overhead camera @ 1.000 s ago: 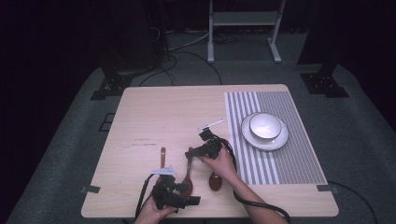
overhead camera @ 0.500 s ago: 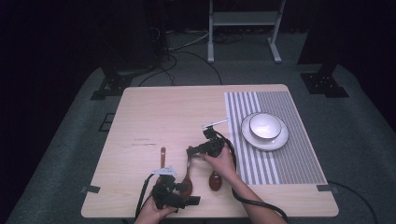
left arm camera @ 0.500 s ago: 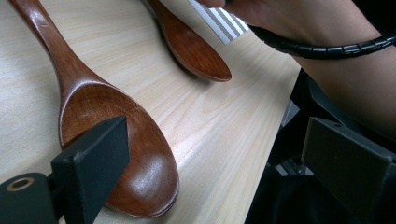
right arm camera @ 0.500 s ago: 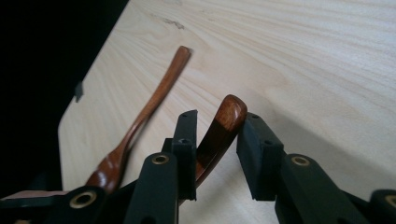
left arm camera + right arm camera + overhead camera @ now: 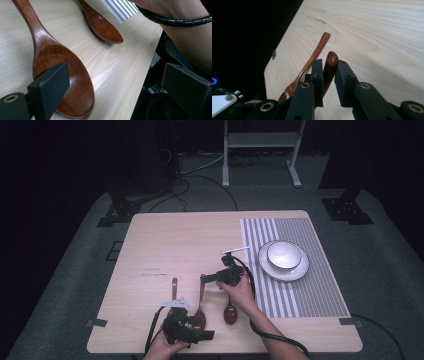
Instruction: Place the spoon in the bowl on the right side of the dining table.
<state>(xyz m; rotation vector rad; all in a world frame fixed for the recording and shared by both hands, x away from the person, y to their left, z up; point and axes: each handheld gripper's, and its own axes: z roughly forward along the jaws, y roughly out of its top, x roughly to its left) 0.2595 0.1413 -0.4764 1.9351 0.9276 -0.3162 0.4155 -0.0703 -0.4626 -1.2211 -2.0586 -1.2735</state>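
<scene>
Three brown wooden spoons lie near the table's front edge. My right gripper (image 5: pixel 206 279) (image 5: pixel 329 72) is at the handle end of the middle spoon (image 5: pixel 201 302) (image 5: pixel 330 65). Its jaws have just been closing and now press on that handle from both sides. The left spoon (image 5: pixel 174 287) (image 5: pixel 315 53) lies beside it on the wood. My left gripper (image 5: pixel 197 330) (image 5: pixel 115 75) rests at the front edge, open, one jaw over the middle spoon's bowl (image 5: pixel 65 75) and the other past the table edge. The right spoon (image 5: pixel 230 312) (image 5: pixel 103 26) lies under the person's right wrist.
A white bowl (image 5: pixel 284 255) sits on a white plate (image 5: pixel 300 270) on a striped grey mat (image 5: pixel 300 295) at the table's right. The wooden table (image 5: pixel 175 240) stands on dark floor, with a metal stand (image 5: pixel 260 140) behind it. Cables trail from both grippers.
The right gripper has turned slightly at the middle spoon's handle end. The left gripper and the spoons lie as before.
</scene>
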